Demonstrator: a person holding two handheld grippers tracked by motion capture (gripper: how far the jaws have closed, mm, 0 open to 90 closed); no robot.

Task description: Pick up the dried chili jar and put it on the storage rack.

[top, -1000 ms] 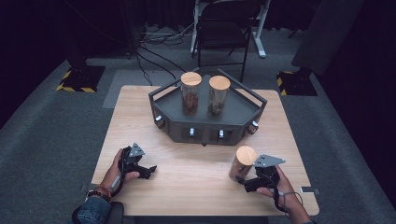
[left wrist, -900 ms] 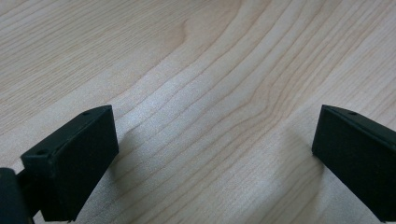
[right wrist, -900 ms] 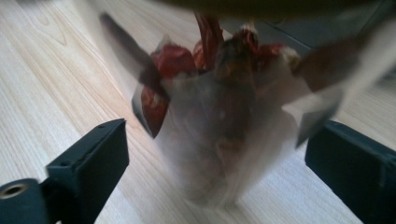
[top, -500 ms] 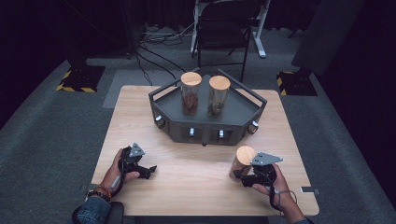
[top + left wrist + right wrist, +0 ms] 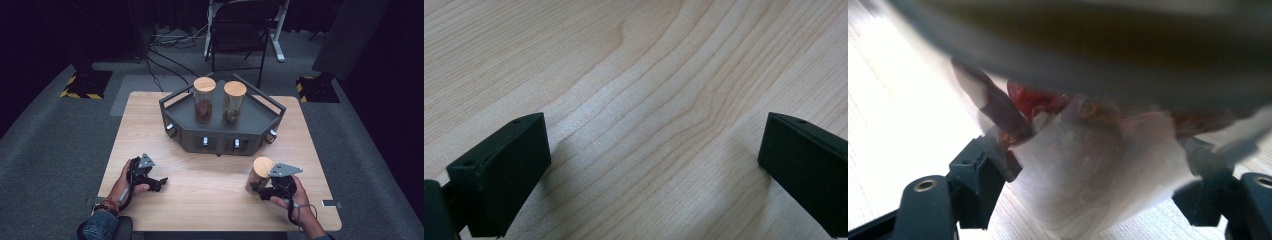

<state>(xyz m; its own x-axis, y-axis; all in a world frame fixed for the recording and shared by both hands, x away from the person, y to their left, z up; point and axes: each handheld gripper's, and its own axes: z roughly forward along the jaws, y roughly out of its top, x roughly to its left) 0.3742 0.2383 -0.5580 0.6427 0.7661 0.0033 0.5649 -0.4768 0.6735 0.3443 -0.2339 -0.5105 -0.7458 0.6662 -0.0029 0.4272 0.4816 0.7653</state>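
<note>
Worktop: centre of the high view, floor on all sides.
Tray: on the worktop toward 12 o'clock, just short of the far edge.
Two jars in the tray, side by side near its far wall: left jar at 11 o'clock of the tray's middle, right jar at 12 o'clock.
Third jar: on the worktop at 5 o'clock from the tray, tilted, between the jaws of the right claw.
Left claw: low over the worktop at 7 o'clock from the tray, well apart from the third jar.
Chair: on the floor beyond the worktop, at 12 o'clock.
</note>
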